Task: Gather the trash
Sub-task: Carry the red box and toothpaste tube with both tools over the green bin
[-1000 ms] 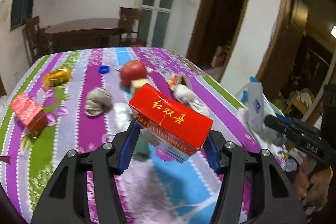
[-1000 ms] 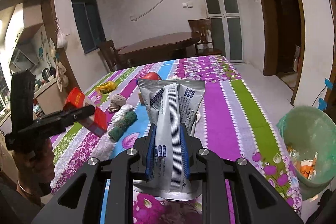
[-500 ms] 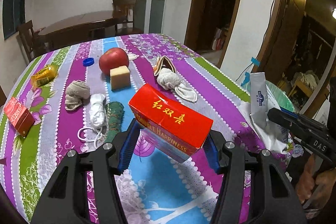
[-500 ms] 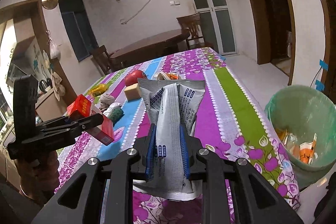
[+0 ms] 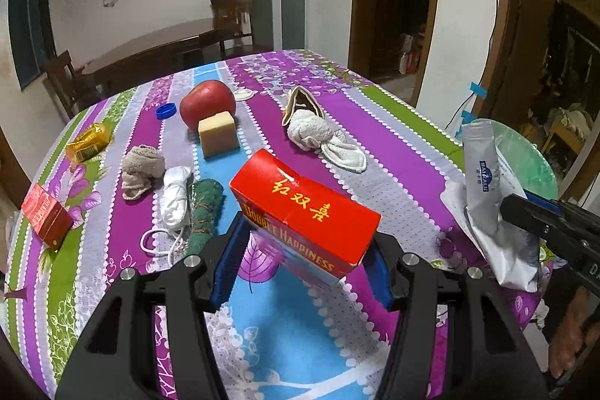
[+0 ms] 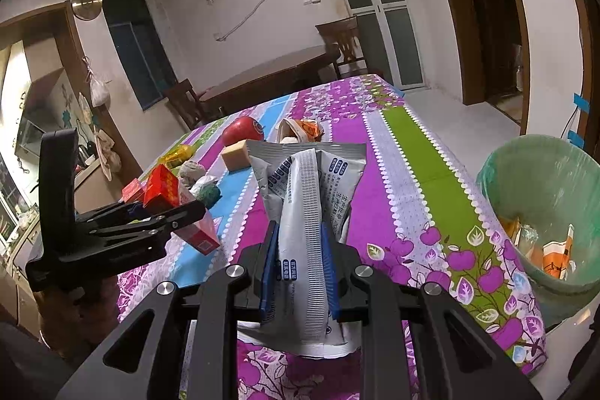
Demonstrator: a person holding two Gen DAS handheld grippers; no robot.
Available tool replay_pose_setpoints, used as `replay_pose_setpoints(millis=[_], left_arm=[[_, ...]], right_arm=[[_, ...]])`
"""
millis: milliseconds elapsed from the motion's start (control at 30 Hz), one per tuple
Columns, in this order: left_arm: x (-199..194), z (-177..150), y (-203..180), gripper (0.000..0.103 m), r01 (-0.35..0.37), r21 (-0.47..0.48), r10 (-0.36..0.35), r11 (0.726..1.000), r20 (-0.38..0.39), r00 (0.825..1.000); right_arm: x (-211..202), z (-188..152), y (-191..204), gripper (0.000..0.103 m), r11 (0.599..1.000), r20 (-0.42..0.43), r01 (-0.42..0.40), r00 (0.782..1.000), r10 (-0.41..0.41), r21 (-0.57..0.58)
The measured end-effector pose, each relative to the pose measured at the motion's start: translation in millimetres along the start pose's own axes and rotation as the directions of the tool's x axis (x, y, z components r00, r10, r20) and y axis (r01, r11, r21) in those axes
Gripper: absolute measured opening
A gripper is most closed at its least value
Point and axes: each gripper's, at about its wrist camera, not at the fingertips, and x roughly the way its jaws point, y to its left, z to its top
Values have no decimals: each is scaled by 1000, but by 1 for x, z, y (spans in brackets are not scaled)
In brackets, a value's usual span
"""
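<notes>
My left gripper is shut on a red "Double Happiness" cigarette box, held above the floral tablecloth. It also shows in the right wrist view at the left, with the red box. My right gripper is shut on a crumpled silver-white wrapper. The wrapper also shows in the left wrist view at the table's right edge. A green-lined trash bin with litter inside stands on the floor right of the table.
On the table lie an apple, a yellow sponge block, a blue cap, a yellow wrapper, a second red box, rolled socks and a white cloth. A wooden table and chairs stand behind.
Both grippers have pulled back and risen, still holding their items. More of the table shows, and the bin looks larger and nearer in the right wrist view.
</notes>
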Motion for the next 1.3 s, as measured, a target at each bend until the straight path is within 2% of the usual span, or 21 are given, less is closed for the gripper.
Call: replay_pose_setpoints(millis=[300,867,1067,1300], left_arm=[[-1,-2,-7,55,-40,22,40,999,4,999],[-4,-2,-12,55,-62,39,62,997,13,998],[-3,9,-24,55,-59,67,57,996,23,998],[5,32,-59,55,-30,130,24,991,47,999]], right_arm=[[3,-6,0,23,1000,-10,-2,1000,2,5],[-1,-8,-3,24,1000,9,2,1000,-2,14],[-17,-4,-10,24,999,48,32,998,-33,17],[-43,4,-34,24,994,99,105,989,-108,35]])
